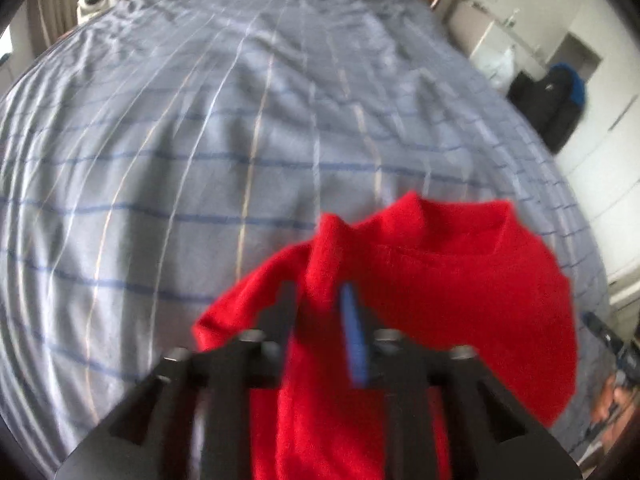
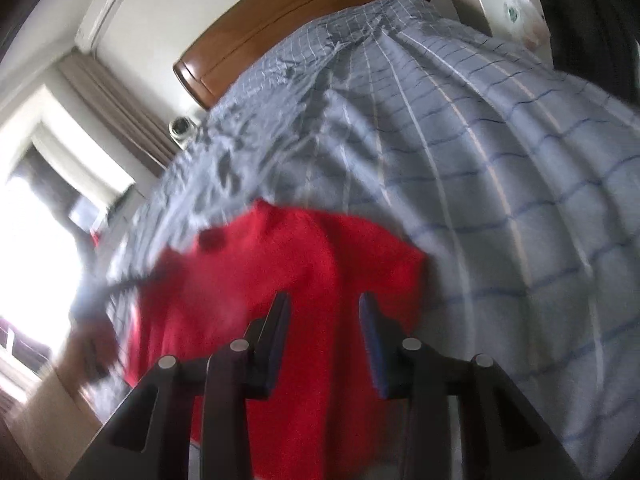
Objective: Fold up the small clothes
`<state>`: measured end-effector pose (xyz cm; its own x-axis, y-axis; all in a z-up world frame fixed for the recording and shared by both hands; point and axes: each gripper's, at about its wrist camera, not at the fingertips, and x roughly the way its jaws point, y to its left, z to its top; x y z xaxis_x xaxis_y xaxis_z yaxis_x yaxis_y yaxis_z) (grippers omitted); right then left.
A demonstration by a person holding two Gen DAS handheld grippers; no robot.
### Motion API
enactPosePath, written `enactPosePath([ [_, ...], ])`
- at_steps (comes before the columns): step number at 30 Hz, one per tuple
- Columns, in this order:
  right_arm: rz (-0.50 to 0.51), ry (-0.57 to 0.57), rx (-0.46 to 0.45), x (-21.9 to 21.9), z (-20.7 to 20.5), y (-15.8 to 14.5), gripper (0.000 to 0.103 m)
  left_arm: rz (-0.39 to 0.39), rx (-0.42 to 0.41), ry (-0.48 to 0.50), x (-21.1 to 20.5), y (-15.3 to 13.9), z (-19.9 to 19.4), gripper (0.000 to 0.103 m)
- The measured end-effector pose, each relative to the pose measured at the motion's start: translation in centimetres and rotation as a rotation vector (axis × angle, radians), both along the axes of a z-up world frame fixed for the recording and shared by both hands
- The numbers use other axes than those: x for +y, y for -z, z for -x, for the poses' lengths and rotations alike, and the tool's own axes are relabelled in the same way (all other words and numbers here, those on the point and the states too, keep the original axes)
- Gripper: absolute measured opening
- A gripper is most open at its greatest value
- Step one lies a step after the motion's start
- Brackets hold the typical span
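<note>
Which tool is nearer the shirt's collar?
Left. The left tool has a raised fold of the red shirt between its fingers, just below the collar. The right tool sits over plain shirt fabric; no collar shows there.

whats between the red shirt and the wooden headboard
Only bare checked bedsheet between the red shirt and the wooden headboard, clearest in the right wrist view.

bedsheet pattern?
The bedsheet is pale grey-blue, checked with thin white and blue lines; clearest in the left wrist view.
</note>
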<state>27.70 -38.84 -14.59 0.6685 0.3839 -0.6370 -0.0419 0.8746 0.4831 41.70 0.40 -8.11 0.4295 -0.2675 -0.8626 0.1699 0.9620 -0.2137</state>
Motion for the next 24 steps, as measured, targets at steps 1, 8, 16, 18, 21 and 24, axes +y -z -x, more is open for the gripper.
enactPosePath([
  [1,0.008,0.004,0.008,0.0,0.7,0.2,0.036,0.008,-0.024,-0.004,0.3,-0.5,1.0,0.048],
  [8,0.082,0.003,-0.039,1.8,8.0,0.0,0.059,0.051,-0.158,-0.044,3.1,-3.1,11.7,0.088],
  [16,-0.007,0.082,0.000,1.4,10.2,2.2,0.059,0.104,-0.104,-0.076,3.5,0.7,26.0,0.089],
  [18,-0.096,0.155,0.020,-0.5,9.0,3.1,0.060,0.145,-0.108,-0.094,3.6,1.4,27.8,0.089],
  [21,-0.200,0.147,0.053,-1.6,5.9,4.0,0.060,0.189,-0.130,-0.105,3.7,2.3,29.4,0.089],
  [24,-0.233,0.091,0.106,-0.3,2.7,5.0,0.060,0.178,-0.178,-0.080,3.7,2.5,29.9,0.089],
])
